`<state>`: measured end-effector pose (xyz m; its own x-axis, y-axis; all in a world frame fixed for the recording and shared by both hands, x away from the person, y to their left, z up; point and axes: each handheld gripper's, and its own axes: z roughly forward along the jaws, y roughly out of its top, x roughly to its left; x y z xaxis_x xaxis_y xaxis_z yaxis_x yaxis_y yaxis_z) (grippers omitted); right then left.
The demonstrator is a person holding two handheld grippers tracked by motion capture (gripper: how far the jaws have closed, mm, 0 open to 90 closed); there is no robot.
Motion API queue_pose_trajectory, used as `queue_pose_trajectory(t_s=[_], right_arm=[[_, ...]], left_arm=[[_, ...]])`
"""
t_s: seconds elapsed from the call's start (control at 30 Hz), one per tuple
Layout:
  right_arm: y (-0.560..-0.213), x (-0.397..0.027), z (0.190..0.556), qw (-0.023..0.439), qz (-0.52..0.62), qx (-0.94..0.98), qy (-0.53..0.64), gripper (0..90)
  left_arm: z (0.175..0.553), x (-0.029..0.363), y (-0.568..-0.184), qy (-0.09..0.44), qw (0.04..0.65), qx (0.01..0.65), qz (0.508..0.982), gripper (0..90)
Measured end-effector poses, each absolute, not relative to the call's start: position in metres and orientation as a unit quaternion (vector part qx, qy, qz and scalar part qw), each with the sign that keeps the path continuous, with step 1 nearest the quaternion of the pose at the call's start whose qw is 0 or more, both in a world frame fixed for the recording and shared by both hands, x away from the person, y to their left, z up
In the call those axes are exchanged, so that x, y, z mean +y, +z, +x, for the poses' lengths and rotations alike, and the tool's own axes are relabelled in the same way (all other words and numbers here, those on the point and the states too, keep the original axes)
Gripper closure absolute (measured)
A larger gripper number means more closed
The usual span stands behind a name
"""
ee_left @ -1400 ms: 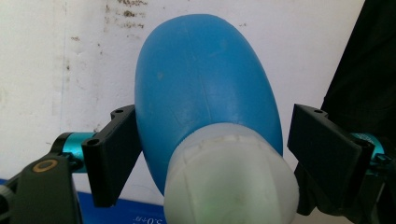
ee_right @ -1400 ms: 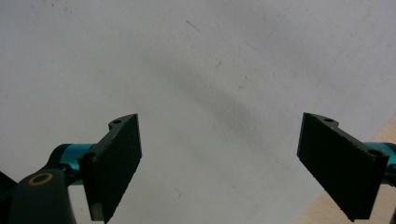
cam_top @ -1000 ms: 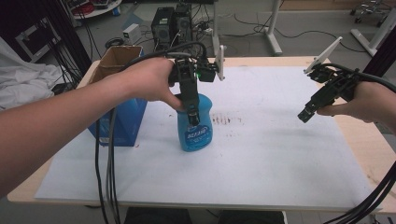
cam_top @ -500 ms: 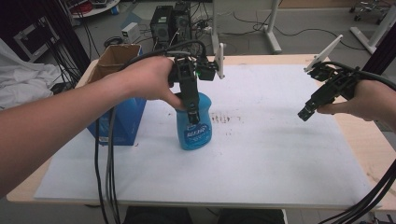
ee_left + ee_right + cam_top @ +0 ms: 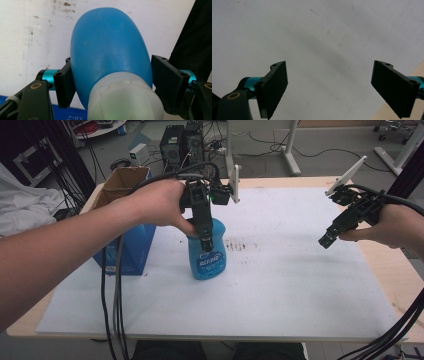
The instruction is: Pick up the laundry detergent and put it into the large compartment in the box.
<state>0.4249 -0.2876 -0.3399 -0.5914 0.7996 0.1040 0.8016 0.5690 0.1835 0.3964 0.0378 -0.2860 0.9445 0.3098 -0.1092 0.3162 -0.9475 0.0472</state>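
A blue plastic bottle [image 5: 207,260] with a white label stands upright on the white mat [image 5: 280,295], left of centre. My left gripper [image 5: 205,240] comes down on it from above, with one jaw against each side of its rounded body. In the left gripper view the blue bottle [image 5: 110,47] bulges between the two black jaws of the left gripper [image 5: 111,60], its pale neck nearest the camera. My right gripper [image 5: 327,239] hovers open over the mat's right side, nothing between its jaws. In its own view the right gripper [image 5: 330,64] frames bare mat.
A blue carton [image 5: 134,247] stands at the mat's left edge, just left of the bottle, with an open cardboard box [image 5: 122,182] behind it. Dark smudges [image 5: 243,245] mark the mat's centre. The bare wooden table edge [image 5: 395,270] runs along the right. Cables hang from both grippers.
Hardly anything has moved. The left gripper stays on the bottle in the same spot, and the right gripper holds its place over the right side.
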Motion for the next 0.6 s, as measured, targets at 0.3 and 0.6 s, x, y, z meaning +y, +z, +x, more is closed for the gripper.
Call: queue_pose_trajectory(t_s=[0.3,0.6], right_arm=[[-0.3401,-0.2876,0.4256,0.005,-0.453,-0.885,-0.108,13.0],[-0.3401,-0.2876,0.4257,0.005,-0.453,-0.885,-0.107,13.0]], left_arm=[[0.3977,0.0377,-0.2861,-0.048,0.031,0.163,0.985,29.5],[0.3975,0.0366,-0.2874,-0.043,0.026,0.166,0.985,32.5]])
